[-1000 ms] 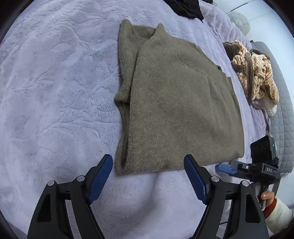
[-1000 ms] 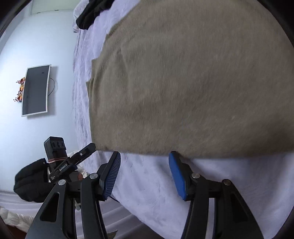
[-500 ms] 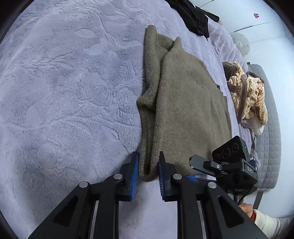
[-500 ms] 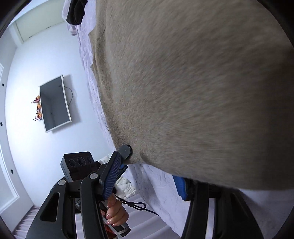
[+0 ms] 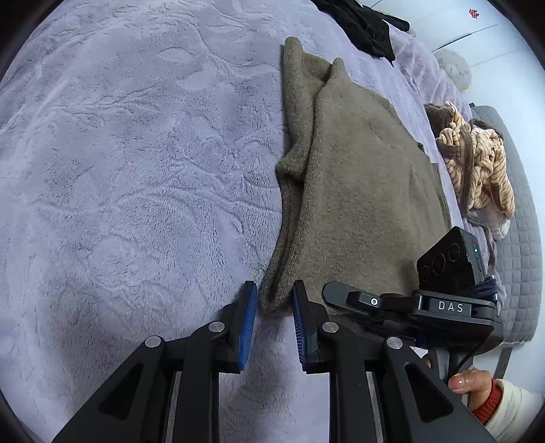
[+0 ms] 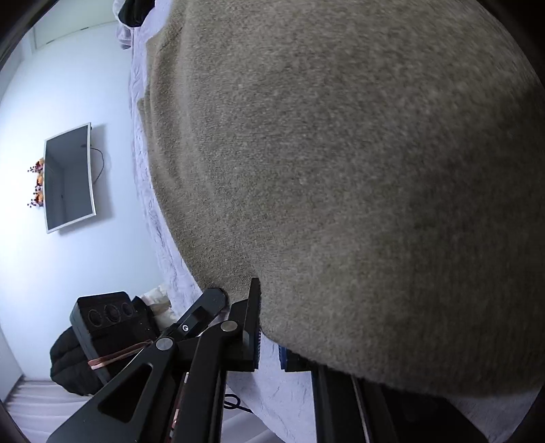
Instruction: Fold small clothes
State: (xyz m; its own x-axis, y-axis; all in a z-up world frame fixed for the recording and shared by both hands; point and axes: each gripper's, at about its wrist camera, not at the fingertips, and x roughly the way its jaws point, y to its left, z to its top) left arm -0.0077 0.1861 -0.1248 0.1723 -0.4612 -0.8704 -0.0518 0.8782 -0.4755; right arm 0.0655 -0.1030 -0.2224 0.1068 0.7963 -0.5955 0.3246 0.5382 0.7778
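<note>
Left gripper (image 5: 272, 300): nearest the lens; its blue pads (image 5: 248, 317) bracketed the near left corner of the sweater's hem; the jaws were opening slightly, the knit lying between them and, as far as the view showed, touching but barely pressed.
Right gripper (image 6: 267, 344): jaws drawn together on the sweater's near right corner; one finger lay over the knit, the other was hidden beneath it.
Olive knitted sweater (image 5: 357, 204): the task's garment, lying flat on the lilac plush bedspread (image 5: 136, 170), both sleeves already folded in along the body, hem toward the grippers, collar end farthest away.
Person's hand (image 5: 473, 388): at the lower right of the left wrist view, holding the right gripper's handle.
Step in hand (judgement): securing both hem corners for the crosswise fold, hem to collar.
Next move (judgement): the left grip needed to be firm before lifting; both corners should then rise together and travel evenly toward the collar, so the doubled layers do not slide or skew.
Striped garment (image 5: 477, 160): crumpled, beyond the sweater on the right.
Black garment (image 5: 364, 27): at the far end of the bed.
Wall television (image 6: 68, 177): farthest, in the right wrist view.
</note>
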